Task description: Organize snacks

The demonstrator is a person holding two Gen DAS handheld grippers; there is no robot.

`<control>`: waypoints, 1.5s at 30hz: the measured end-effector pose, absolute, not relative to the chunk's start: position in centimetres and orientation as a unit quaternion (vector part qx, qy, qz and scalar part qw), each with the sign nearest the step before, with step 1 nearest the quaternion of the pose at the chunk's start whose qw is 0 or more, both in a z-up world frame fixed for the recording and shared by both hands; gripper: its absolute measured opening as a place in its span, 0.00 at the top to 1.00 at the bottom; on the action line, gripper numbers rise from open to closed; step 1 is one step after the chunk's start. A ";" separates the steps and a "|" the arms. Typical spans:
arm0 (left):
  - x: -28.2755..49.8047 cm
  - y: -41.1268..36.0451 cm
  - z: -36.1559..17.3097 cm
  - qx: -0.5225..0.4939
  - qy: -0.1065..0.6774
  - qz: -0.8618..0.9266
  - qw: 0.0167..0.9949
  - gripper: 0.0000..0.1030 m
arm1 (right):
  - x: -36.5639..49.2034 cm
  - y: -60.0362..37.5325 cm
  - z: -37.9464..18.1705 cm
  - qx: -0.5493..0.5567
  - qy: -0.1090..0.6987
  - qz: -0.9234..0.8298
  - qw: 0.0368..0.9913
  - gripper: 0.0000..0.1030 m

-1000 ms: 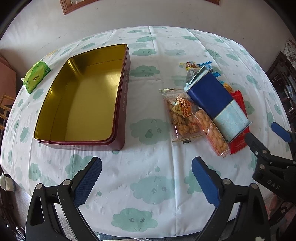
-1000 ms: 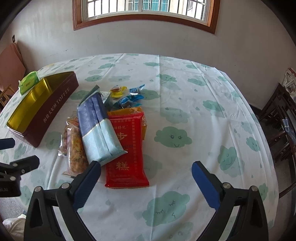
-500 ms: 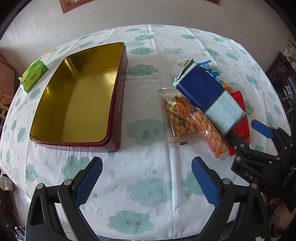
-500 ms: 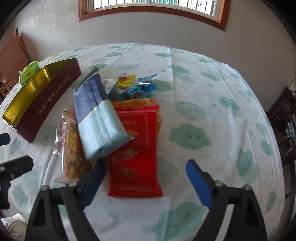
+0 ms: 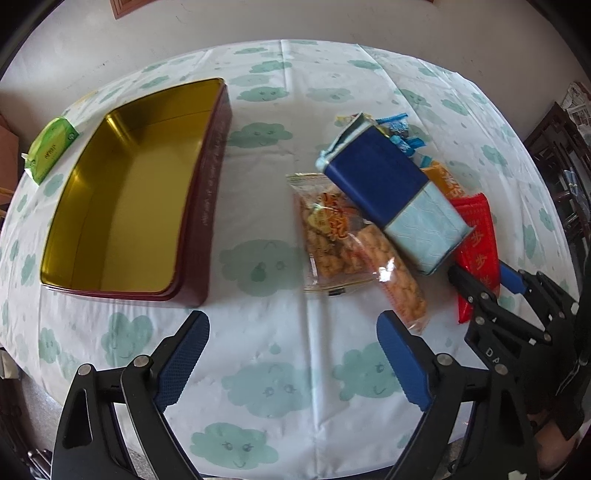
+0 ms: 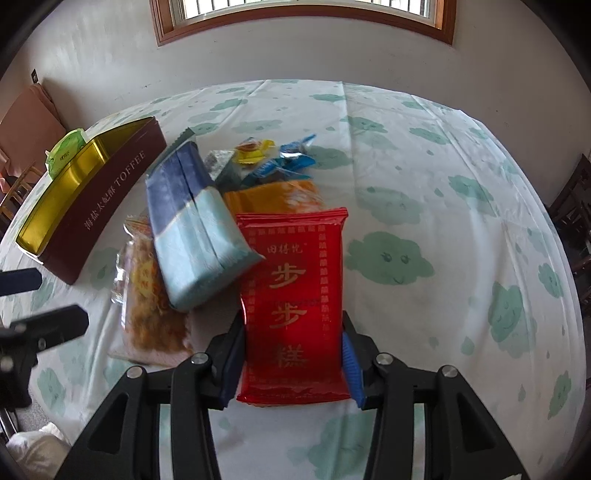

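Right gripper [image 6: 291,354], lower centre of its wrist view: the fingers [image 6: 232,354] have just been closing and now press both long edges of the red snack packet [image 6: 295,280], which lies on the cloud-print table [image 6: 424,184] beside a blue biscuit pack [image 6: 195,229]. Left gripper [image 5: 291,354], bottom of its view: fingers apart over bare cloth, the open toffee tin [image 5: 125,206] at upper left.

White wall [image 6: 332,59], wood-framed window [image 6: 303,14], dark chairs [image 6: 572,218]
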State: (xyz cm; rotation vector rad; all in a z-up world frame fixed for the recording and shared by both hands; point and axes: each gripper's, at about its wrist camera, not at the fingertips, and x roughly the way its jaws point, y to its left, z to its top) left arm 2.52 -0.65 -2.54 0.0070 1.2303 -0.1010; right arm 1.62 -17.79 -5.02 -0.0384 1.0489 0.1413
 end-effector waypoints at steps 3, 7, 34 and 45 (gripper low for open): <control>3.0 -0.9 -2.7 -0.012 0.586 -0.049 0.809 0.15 | 1.1 -19.2 -5.1 -0.015 0.501 0.056 0.863 0.55; 3.7 -1.3 -2.7 -0.031 0.597 -0.048 0.800 0.21 | 0.7 -21.3 -5.2 0.001 0.503 0.040 0.863 0.55; 5.8 -2.3 -5.7 -0.133 0.649 -0.038 0.748 0.37 | -0.2 -23.2 -5.3 0.013 0.494 0.041 0.868 0.55; 5.8 -2.1 -5.7 -0.187 0.646 -0.046 0.739 0.29 | -0.1 -23.1 -5.3 0.016 0.494 0.043 0.868 0.55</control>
